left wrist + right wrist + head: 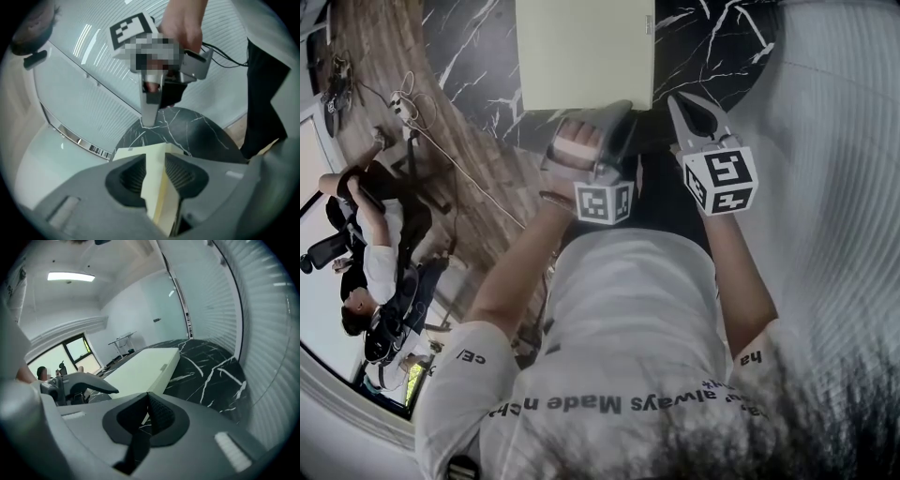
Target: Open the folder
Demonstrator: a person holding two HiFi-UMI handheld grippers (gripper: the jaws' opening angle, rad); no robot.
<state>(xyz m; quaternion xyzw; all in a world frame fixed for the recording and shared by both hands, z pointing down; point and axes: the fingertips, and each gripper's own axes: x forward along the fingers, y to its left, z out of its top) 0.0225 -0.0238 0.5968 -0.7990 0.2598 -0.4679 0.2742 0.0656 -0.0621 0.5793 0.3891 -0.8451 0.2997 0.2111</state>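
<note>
Even, bright light; a ceiling lamp (70,276) glows above the right gripper (147,397); fisheye edges darken, blur.

The right gripper (147,397) sat at 6 o'clock with its two dark jaws pressed together and nothing between them. Just past them, in the middle, a pale yellow folder (140,369) lay flat on a black table (211,376) with white cracks, and the left gripper (111,389) reached in from 9 o'clock to the folder's near edge. A long light (70,276) glowed at 11 o'clock, and a white striped wall (267,333) curved at 3 o'clock.
</note>
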